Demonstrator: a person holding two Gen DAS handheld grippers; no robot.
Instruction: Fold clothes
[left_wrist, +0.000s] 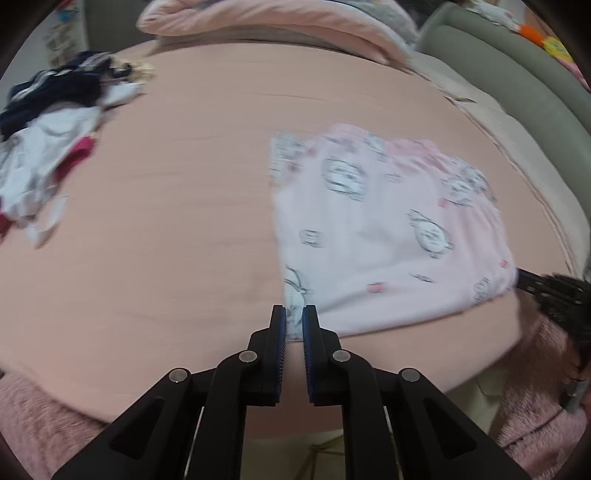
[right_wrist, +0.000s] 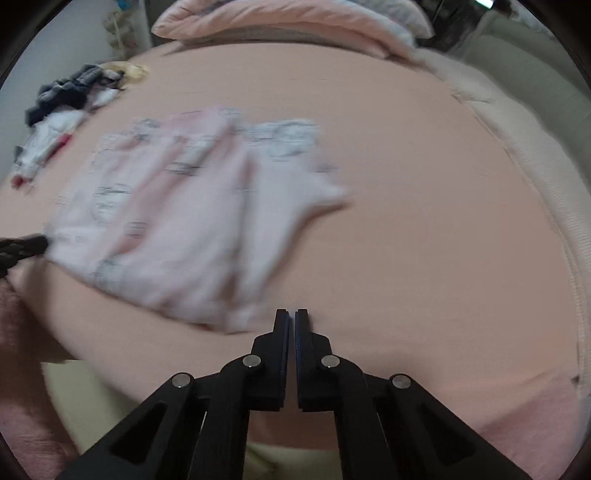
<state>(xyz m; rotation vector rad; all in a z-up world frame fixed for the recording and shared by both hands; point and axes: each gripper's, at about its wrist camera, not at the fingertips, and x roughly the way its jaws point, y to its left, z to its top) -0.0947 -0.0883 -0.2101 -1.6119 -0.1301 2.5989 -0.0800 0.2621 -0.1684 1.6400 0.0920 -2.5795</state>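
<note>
A pale pink garment (left_wrist: 388, 229) with a grey cartoon print lies flat on the peach bed sheet (left_wrist: 166, 221). My left gripper (left_wrist: 294, 314) is shut on its near left corner, and the cloth shows between the blue pads. In the right wrist view the same garment (right_wrist: 177, 221) is blurred, with the left gripper (right_wrist: 26, 247) at its left corner. My right gripper (right_wrist: 291, 314) is shut just right of the garment's near corner, with no cloth visible between its fingers. From the left wrist view, the right gripper (left_wrist: 546, 288) touches the garment's right corner.
A heap of dark, white and red clothes (left_wrist: 48, 129) (right_wrist: 62, 114) lies at the far left of the bed. A pink duvet roll (left_wrist: 277, 22) runs along the far edge. A grey-green padded edge (left_wrist: 498, 66) borders the right. Pink fuzzy fabric (left_wrist: 29, 417) hangs over the near edge.
</note>
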